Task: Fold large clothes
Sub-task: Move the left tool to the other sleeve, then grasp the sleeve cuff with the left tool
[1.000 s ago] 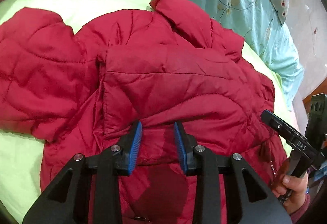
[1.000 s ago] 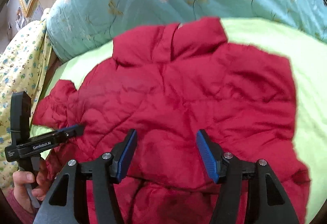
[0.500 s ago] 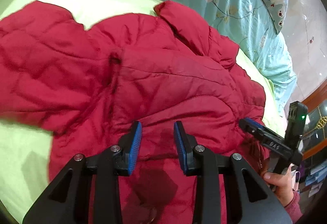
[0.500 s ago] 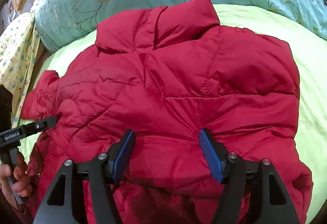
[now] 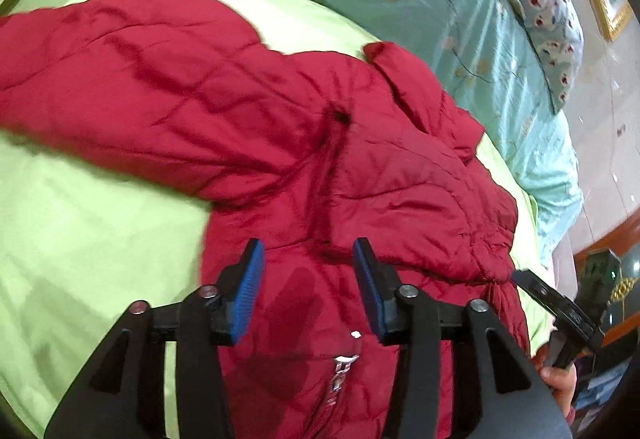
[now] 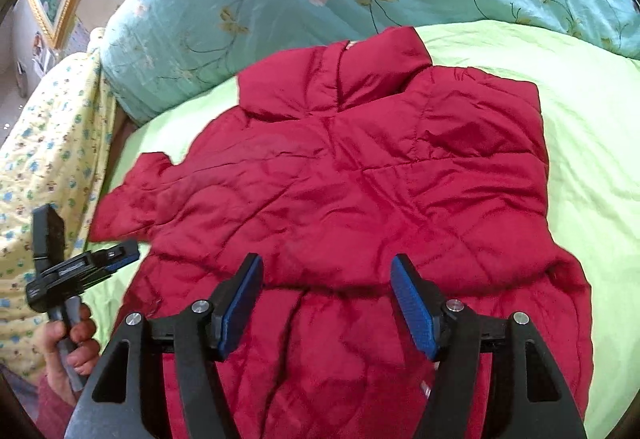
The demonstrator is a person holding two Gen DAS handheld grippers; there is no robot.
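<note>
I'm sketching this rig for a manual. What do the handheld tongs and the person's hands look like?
Both the left tongs and right tongs have matte black angular arms with silver pivot screws and ribbed blue pads. Seen from the side, each has a black pistol grip with a boxy block above. The bare left hand shows a dark red cuff. No cables visible.

Black grippers, blue ribbed fingers [image 6: 412,309], silver screws [image 5: 407,291], bare-skinned hand [image 6: 70,343].

Glossy quilted jacket [image 6: 360,175], matt cotton sheet [image 6: 592,159]

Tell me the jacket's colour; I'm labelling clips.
Deep red jacket, quilted; right wrist view shows it best.
</note>
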